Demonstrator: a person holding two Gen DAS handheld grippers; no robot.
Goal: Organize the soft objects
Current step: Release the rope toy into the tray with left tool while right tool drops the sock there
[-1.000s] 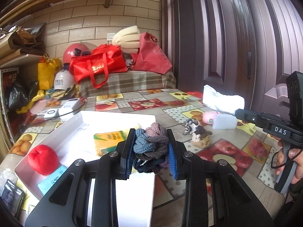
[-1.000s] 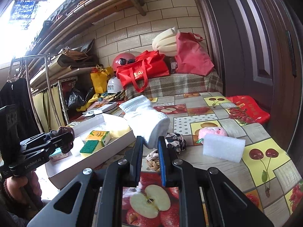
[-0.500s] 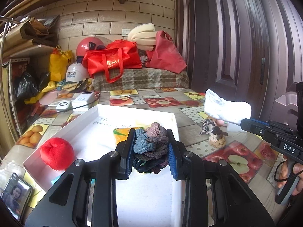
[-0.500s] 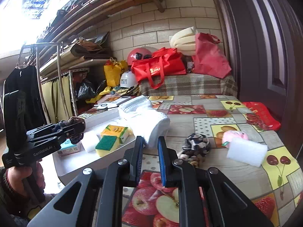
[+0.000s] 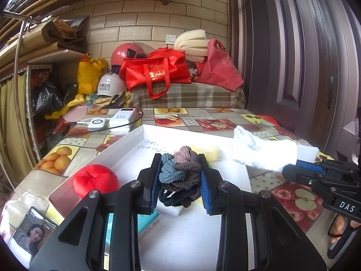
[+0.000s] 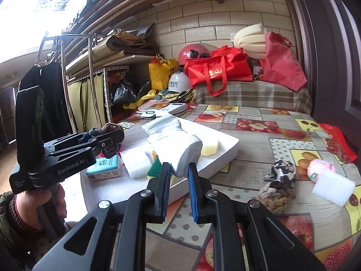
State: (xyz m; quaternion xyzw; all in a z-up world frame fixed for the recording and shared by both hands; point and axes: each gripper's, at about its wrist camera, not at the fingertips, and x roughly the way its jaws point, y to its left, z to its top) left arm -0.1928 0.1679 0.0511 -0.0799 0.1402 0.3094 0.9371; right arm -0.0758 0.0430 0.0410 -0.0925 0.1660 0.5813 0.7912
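Note:
My left gripper (image 5: pixel 180 176) is shut on a bundle of hair ties (image 5: pixel 180 178), grey-blue, pink and dark, held above the white tray (image 5: pixel 126 144). It also shows in the right wrist view (image 6: pixel 106 140). My right gripper (image 6: pixel 178 176) is shut on a white sock (image 6: pixel 173 144), held over the tray's right edge (image 6: pixel 232 144); the sock also shows in the left wrist view (image 5: pixel 259 153). In the tray lie a red plush ball (image 5: pixel 96 181), a yellow sponge (image 6: pixel 209 146), a white foam block (image 6: pixel 135 161), a green scrub sponge (image 6: pixel 154 169) and a teal pack (image 6: pixel 105 168).
On the fruit-print tablecloth right of the tray lie a patterned scrunchie with a braided rope (image 6: pixel 278 185), a pink plush (image 6: pixel 320 167) and a white foam block (image 6: pixel 334 187). A phone (image 5: pixel 33 230) lies at the near left. Power banks (image 5: pixel 121 119) and red bags (image 5: pixel 155 72) sit behind.
Both grippers have moved left over the tray with their loads. The sock now hangs by the tray's right edge; the hair ties are over the tray's middle.

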